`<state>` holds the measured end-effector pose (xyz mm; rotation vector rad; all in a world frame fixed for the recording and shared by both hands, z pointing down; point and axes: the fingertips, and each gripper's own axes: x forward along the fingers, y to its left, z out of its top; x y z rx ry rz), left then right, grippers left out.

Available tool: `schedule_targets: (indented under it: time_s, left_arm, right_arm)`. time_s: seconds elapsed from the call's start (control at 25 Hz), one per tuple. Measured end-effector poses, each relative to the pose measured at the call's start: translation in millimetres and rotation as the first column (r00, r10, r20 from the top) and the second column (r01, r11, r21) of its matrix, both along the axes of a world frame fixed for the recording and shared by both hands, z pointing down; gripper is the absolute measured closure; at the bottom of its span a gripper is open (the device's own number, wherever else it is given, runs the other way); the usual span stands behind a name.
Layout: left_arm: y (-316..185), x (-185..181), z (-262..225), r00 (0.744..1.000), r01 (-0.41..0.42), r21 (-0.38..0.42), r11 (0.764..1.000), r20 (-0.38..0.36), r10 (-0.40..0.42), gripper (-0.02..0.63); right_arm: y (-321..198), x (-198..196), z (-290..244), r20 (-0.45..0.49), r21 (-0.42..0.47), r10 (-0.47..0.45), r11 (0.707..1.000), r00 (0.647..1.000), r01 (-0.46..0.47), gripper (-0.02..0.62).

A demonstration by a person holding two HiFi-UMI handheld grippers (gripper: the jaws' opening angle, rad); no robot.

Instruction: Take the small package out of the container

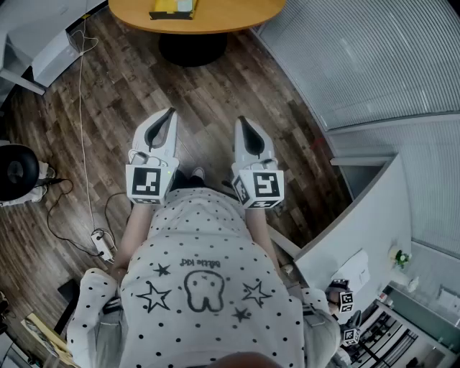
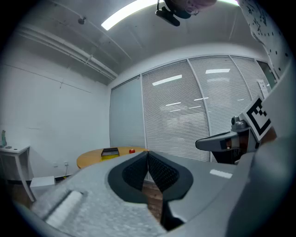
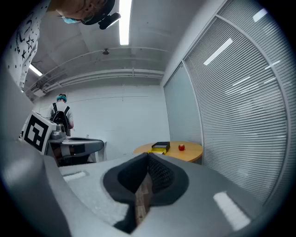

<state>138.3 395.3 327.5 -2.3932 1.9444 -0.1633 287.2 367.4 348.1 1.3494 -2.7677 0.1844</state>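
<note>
A black and yellow container (image 1: 172, 8) lies on the round wooden table (image 1: 215, 18) at the far end of the room. It also shows small in the left gripper view as the container (image 2: 110, 152) and in the right gripper view as the container (image 3: 160, 147). What it holds is too small to make out. My left gripper (image 1: 171, 112) and right gripper (image 1: 241, 121) are held side by side above the wooden floor, well short of the table. Both are shut with nothing between their jaws. The same holds for the left gripper (image 2: 148, 155) and the right gripper (image 3: 148, 156) in their own views.
A small red thing (image 3: 181, 147) sits on the table beside the container. A cable and power strip (image 1: 104, 245) lie on the floor at the left. A grey partition (image 1: 363, 215) and window blinds (image 1: 359, 50) close the right side. A person (image 3: 61, 111) stands far back.
</note>
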Motion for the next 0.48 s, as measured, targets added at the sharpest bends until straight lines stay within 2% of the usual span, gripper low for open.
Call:
schedule_targets:
  time_s: [0.48]
  left_arm:
    - [0.8, -5.4, -0.8, 1.000, 0.015, -0.007, 1.000, -0.004, -0.015, 0.595]
  right_arm:
    - [-1.9, -7.3, 0.1, -0.005, -0.008, -0.025, 1.000, 1.000, 0.025, 0.591]
